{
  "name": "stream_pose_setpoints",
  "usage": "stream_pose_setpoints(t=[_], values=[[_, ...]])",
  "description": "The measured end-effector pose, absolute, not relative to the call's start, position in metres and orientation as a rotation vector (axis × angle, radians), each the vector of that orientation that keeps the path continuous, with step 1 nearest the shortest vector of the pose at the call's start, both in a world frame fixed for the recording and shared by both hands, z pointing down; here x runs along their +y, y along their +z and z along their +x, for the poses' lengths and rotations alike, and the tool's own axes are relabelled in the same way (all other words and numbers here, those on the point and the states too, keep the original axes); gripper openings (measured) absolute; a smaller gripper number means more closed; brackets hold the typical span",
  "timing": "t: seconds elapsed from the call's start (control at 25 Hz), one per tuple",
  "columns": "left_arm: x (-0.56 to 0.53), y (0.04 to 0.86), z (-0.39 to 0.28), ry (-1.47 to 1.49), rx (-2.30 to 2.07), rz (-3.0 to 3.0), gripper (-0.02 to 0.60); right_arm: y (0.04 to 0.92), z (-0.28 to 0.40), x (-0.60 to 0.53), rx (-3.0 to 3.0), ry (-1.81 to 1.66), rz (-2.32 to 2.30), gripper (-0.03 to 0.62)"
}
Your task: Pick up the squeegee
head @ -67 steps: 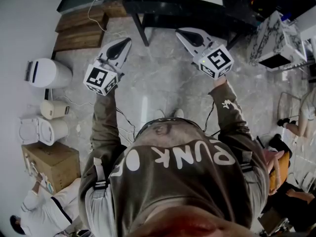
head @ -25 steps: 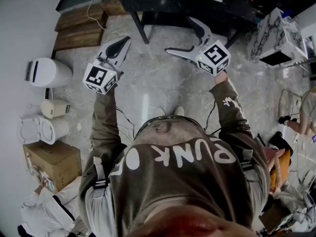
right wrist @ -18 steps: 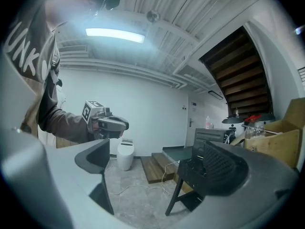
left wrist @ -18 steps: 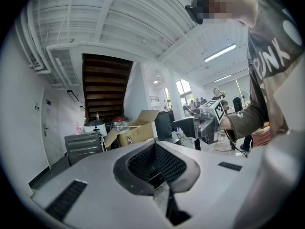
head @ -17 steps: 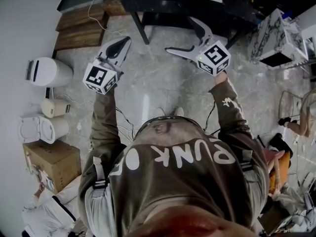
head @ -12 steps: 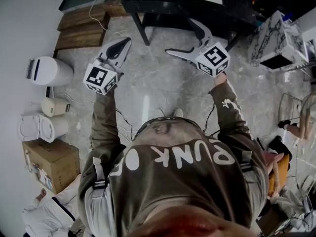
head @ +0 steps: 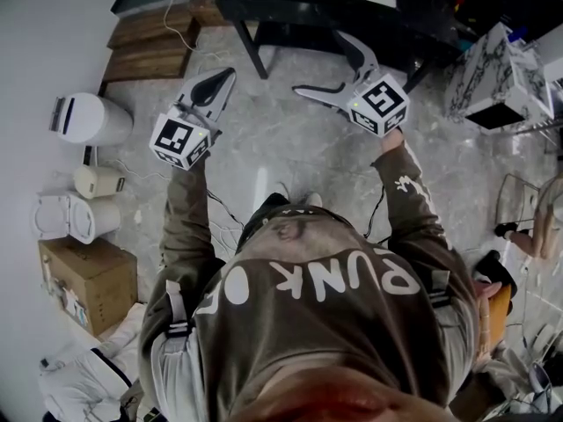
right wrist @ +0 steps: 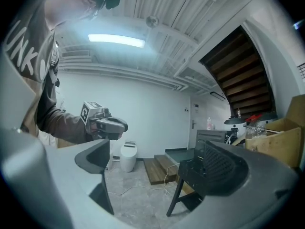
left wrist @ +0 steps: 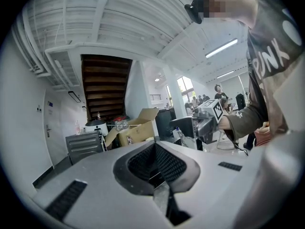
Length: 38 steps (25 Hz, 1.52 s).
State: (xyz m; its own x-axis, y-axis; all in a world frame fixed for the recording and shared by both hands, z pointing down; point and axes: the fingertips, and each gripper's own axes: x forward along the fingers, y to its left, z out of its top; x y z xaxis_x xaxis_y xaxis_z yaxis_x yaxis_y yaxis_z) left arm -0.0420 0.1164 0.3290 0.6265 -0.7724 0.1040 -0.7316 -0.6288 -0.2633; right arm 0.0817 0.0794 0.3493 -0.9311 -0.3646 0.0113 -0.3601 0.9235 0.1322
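Hovering above floor [head: 295,152] near table [head: 299,13] edge: left gripper [head: 226,75] clenched, right gripper [head: 318,62] released.

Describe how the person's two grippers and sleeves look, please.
Both the left gripper and right gripper are light grey with dark ribbed pads, and each carries a white cube with black square markers. The sleeves are long and olive-brown; the right sleeve has a small white print.
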Motion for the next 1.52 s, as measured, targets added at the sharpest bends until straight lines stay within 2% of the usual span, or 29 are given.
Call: stream_pose_setpoints(t=[0.48, 1.52], values=[[0.076, 0.333, -0.046, -0.300, 1.224, -2.648, 0.002, 0.355, 0.077, 0.038, -3.047, -0.202, 0.596, 0.594], [-0.187, 0.369, -0.149, -0.270, 1.141, -2.781, 0.002, 0.379, -0.019, -0.211, -2.944, -0.083, 0.742, 0.594]])
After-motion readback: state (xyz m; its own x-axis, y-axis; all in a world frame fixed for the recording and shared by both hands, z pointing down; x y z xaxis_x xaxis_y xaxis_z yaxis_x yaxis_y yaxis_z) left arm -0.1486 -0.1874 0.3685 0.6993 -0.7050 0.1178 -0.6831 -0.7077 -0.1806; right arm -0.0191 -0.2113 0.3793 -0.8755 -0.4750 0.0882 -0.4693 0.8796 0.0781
